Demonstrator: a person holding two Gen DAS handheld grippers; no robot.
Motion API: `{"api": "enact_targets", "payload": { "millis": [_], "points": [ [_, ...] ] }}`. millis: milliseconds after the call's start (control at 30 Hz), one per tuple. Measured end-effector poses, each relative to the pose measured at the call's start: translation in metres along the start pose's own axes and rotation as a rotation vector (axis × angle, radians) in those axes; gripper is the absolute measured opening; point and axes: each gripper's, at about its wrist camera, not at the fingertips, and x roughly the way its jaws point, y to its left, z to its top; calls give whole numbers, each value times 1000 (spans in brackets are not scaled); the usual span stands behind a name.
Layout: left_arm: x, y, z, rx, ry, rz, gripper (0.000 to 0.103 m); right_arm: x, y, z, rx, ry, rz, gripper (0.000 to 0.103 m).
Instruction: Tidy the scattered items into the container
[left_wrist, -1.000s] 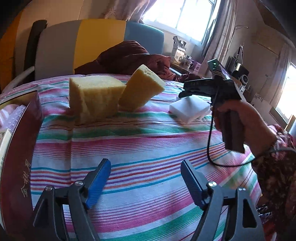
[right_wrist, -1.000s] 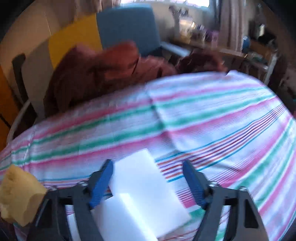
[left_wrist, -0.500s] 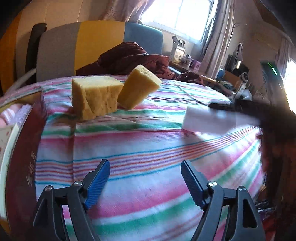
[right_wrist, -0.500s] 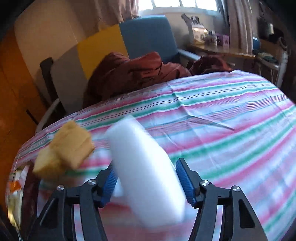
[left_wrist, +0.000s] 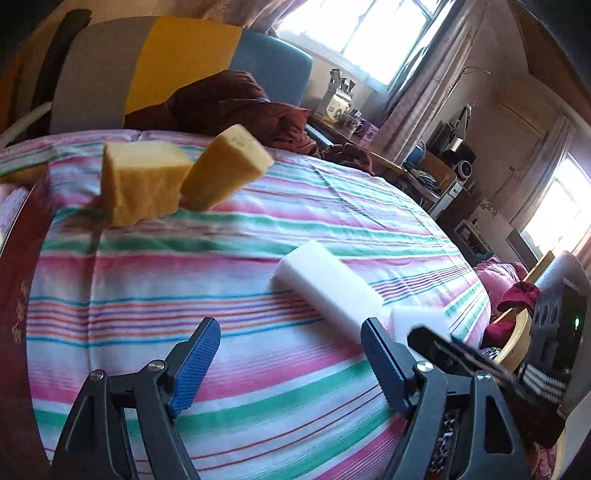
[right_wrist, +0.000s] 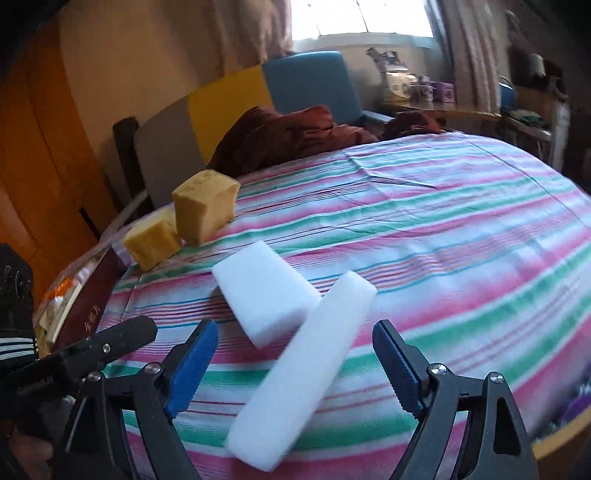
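Two white foam blocks lie on the striped cloth. The long one is between the fingers of my right gripper, whose jaws are opening and whose pads stand off it. The shorter one lies just beyond, against its far end. Both white blocks also show in the left wrist view. Two yellow sponges lean together at the far left. My left gripper hangs open over bare cloth. The dark red box stands at the left edge with packets inside.
The striped cloth covers a rounded table. A grey, yellow and blue chair with a maroon garment stands behind it. A cluttered desk is at the back right. A wooden-rimmed basket sits beyond the right edge.
My right gripper carried the white blocks from the far right toward the near middle of the cloth, then widened its jaws and let go. The left gripper barely shifted.
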Motion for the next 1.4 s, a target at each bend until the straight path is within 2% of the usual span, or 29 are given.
{"api": "enact_targets", "payload": {
  "millis": [133, 267, 367, 633, 733, 867, 1000, 1067, 1133, 1400],
  "points": [
    [12, -13, 10, 4, 24, 24, 80, -6, -15, -6, 72, 6, -1, 91],
    [31, -37, 18, 121, 52, 123, 80, -11, -27, -15, 125, 23, -23, 92],
    [42, -50, 19, 161, 99, 147, 80, -18, -29, -18, 145, 27, -17, 95],
    [73, -58, 35, -14, 238, 143, 80, -16, -8, -32, 63, 23, -72, 96],
    [87, -58, 43, -70, 292, 166, 80, -15, -5, -36, 37, 6, -95, 96],
    [106, -59, 46, -45, 340, 242, 80, -15, -7, -39, 10, -10, -135, 96],
    [107, -62, 42, 46, 328, 214, 81, -17, -6, -42, -13, -30, -149, 94],
    [99, -55, 40, 63, 313, 172, 74, -17, -6, -42, -15, -30, -147, 91],
    [90, -48, 36, 85, 297, 145, 71, -19, -7, -40, -3, -28, -134, 87],
    [60, -29, 23, 74, 252, 127, 60, -19, -9, -42, 7, -16, -129, 85]
  ]
}}
